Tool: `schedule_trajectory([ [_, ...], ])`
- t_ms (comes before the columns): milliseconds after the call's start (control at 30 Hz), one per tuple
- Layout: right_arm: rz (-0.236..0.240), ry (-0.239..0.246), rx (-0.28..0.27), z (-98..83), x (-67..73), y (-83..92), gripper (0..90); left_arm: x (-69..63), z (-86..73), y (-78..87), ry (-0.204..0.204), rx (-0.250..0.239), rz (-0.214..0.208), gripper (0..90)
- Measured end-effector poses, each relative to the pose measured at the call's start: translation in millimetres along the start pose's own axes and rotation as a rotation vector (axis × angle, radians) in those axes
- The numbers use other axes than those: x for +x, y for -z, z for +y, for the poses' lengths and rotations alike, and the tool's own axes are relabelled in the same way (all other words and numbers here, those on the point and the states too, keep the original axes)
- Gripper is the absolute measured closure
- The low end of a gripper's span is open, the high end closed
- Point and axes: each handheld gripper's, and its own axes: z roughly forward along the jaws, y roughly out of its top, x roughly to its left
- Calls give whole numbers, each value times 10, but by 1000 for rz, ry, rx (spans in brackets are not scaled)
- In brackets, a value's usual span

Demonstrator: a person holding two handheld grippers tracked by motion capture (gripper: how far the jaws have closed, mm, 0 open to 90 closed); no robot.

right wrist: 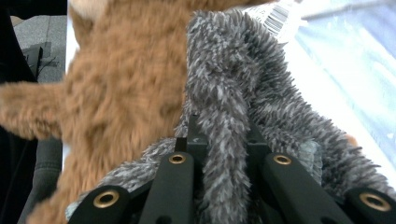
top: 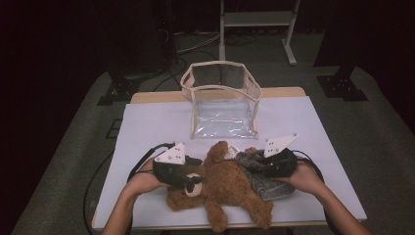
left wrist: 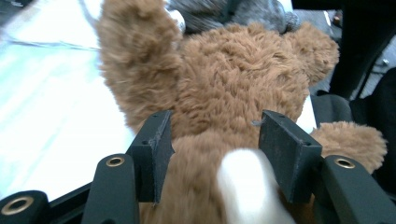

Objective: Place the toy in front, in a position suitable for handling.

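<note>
A brown teddy bear [top: 222, 188] lies on its back at the near edge of a white-covered surface [top: 147, 127], head to the left, legs trailing to the near right, its long axis running left to right between two hand-held claws. The left claw [top: 188, 180] straddles the bear's head, jaws about a third open with fur pressed between the pads, as the left gripper view shows. The right claw [top: 259, 164], close to fully closed, pinches a fold of shaggy grey cloth [top: 266, 183] draped at the bear's right side, touching its body; a barcode tag [right wrist: 278, 16] hangs from the cloth's far end. A clear plastic bag [top: 222, 100] with cream trim stands open at the far middle of the surface, well apart from the bear. Each hand sits at its own end of the toy, so the cloth lies to the right claw's side, the head to the left's.
</note>
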Motion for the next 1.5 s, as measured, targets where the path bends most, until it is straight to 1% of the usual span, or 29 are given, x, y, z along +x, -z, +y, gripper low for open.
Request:
schedule_trajectory([
  [33,0,-6,9,-31,-4,3,784,11,-12,42,9,-3,8,438],
  [133,-2,-4,33,-81,-20,14,784,31,-39,114,31,-14,26,438],
  [167,-5,-1,34,-69,-22,31,784,38,-40,139,26,-14,31,437],
  [267,-18,20,23,29,-20,97,784,64,-47,235,29,-19,56,432],
  [333,-23,39,8,116,-19,130,784,85,-75,296,45,-21,73,432],
  [367,-22,45,-3,164,-24,139,784,95,-94,316,55,-15,76,432],
  [400,-22,49,-13,213,-33,137,783,100,-117,314,57,8,84,432],
  [433,-18,57,-23,260,-48,122,783,96,-144,282,54,51,95,432],
  [467,-17,61,-26,303,-63,96,783,94,-177,234,52,91,91,432],
  [500,-16,65,-25,339,-79,60,783,94,-207,194,67,93,70,433],
  [533,-9,65,-22,365,-96,20,783,90,-231,173,77,77,52,433],
  [567,-3,68,-20,380,-113,-21,783,84,-246,162,84,65,44,437],
  [633,2,68,-9,361,-151,-75,783,77,-264,158,87,56,46,447],
  [733,16,8,-9,222,-241,-55,783,70,-274,140,88,46,44,453],
  [767,10,-18,4,161,-270,-29,784,65,-272,134,87,48,42,454],
  [867,-20,-66,38,-28,-359,76,783,60,-263,126,80,53,43,454],
  [933,-26,-88,28,-59,-391,167,783,60,-254,123,71,59,39,453],
  [1000,-28,-79,-3,22,-388,246,783,42,-243,120,63,63,39,450],
  [1067,-27,-55,-26,161,-362,268,783,30,-234,123,51,67,39,448],
  [1133,-15,-27,-34,293,-334,216,783,21,-236,129,47,67,38,448],
  [1200,-7,0,-16,372,-310,114,782,9,-244,137,50,62,38,448],
  [1233,-4,5,-2,383,-306,63,782,8,-249,144,46,61,35,448],
  [1300,5,0,14,344,-335,-16,782,4,-263,149,49,51,36,448],
  [1367,13,-45,26,238,-383,-44,782,4,-274,153,55,44,35,448],
  [1433,10,-78,29,113,-420,-30,783,9,-278,151,58,39,33,448],
  [1467,11,-98,19,64,-431,-3,782,13,-276,148,57,39,31,448],
  [1500,9,-105,10,37,-433,29,782,16,-272,145,55,40,29,447],
])
